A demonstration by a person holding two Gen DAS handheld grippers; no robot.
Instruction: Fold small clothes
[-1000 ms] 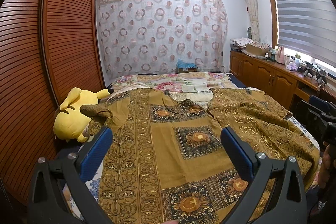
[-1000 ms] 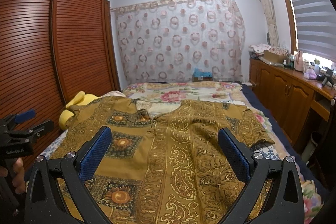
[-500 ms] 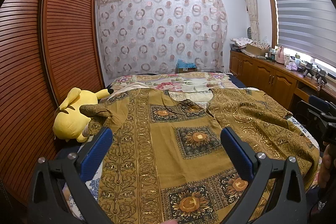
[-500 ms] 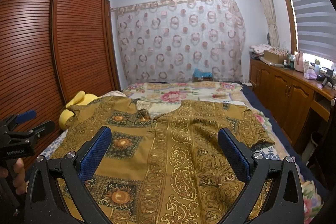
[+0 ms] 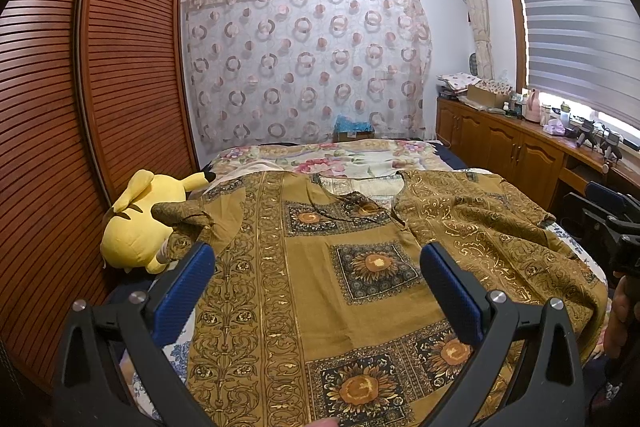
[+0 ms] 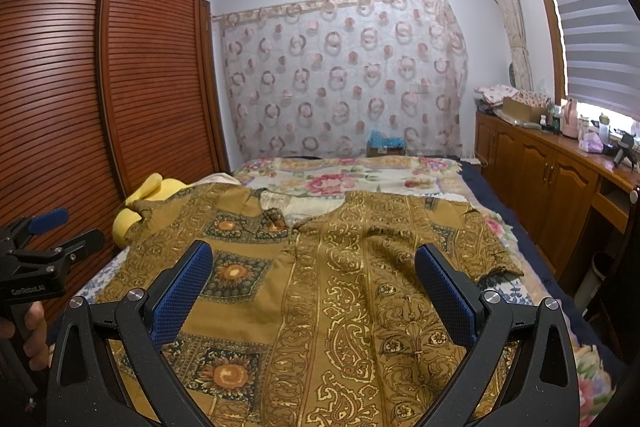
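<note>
— While both tools are held above the near end of the bed, what is seen of the garment?

— An ochre-brown short-sleeved shirt with gold scrollwork and dark sunflower squares (image 5: 320, 291) is laid out flat on the floral-printed bedspread (image 5: 360, 157), its open neckline turned toward the far end of the bed. Its two front halves are differently patterned: sunflower squares on one side, gold paisley on the other. One sleeve is draped partly over a yellow plush toy with black-tipped ears (image 5: 136, 223), which is wedged between the bed and the slatted reddish-brown wooden wardrobe (image 5: 80, 131).

— And how are the tools set?

— The left gripper with black arms and blue textured pads (image 5: 318, 267) is held with its fingers spread wide apart, and nothing is caught between them; the shirt's sunflower side is framed in the gap. The right gripper of the same black and blue build (image 6: 314, 265) is likewise spread wide and empty, above the paisley side. Whether either is touching the cloth cannot be told.

— Is anything else shown?

— A ring-patterned sheer curtain (image 6: 344, 79) is hung across the far wall, and a low wooden cabinet run (image 6: 536, 167) is set under the window.
</note>
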